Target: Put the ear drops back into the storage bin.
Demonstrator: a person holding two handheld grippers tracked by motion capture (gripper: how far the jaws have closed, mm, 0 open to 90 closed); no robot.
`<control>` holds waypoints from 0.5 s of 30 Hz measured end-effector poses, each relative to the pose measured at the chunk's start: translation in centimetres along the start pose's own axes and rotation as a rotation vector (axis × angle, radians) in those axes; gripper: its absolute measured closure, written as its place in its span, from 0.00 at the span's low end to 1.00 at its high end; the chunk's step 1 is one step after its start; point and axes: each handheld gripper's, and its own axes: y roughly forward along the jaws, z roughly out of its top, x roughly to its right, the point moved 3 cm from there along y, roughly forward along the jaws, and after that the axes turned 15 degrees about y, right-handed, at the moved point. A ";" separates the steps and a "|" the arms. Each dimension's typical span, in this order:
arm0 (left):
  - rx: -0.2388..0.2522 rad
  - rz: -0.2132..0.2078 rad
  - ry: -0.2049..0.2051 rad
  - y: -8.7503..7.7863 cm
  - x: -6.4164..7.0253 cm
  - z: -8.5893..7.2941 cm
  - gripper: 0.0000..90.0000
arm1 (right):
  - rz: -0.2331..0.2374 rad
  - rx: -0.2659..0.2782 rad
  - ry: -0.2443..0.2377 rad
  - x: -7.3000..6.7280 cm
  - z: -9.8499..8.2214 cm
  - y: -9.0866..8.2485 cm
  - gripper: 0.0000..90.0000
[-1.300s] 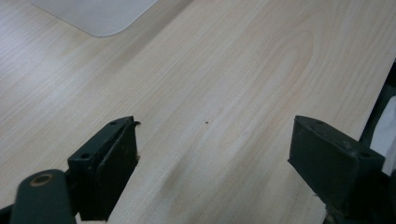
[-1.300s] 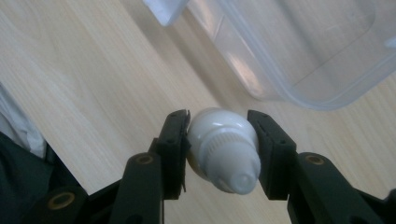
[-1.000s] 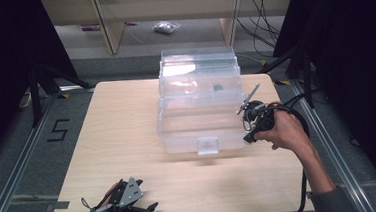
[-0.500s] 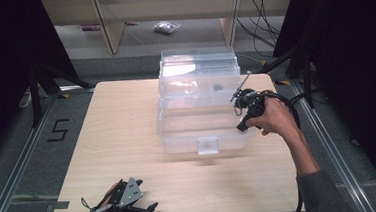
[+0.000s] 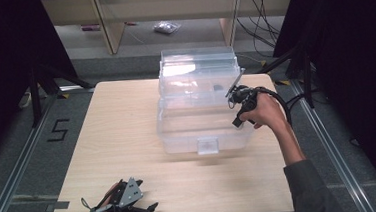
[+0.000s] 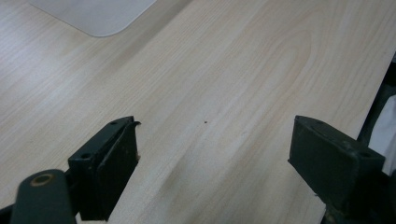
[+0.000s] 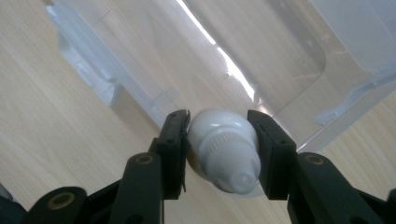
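I'm carrying a small white bottle (image 7: 224, 156) pinched between the two jaws of my right gripper (image 7: 219, 154), cap end toward the camera, and it is now hanging over the open clear bin (image 5: 205, 135) at mid-table. In the high view the right gripper (image 5: 238, 105) is sitting at the bin's right wall, beside the raised lid (image 5: 198, 70). A second ago the hand was out past the bin's right side; since then it has been sliding leftward toward the bin and sinking a little — so I judge the bottle is being brought in for a drop, with the release not yet made. Through the right gripper view I'm seeing the bin's transparent floor and rim behind the bottle, wood grain showing through.

My left gripper (image 5: 125, 203) is resting at the near edge of the table (image 5: 122, 125), where it lay a second ago, its jaws spread wide over bare wood — nothing between them.
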 end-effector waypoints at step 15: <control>0.002 -0.003 0.007 0.0 -0.1 0.0 0.17 | -0.020 -0.066 0.054 1.0 1.5 3.3 0.67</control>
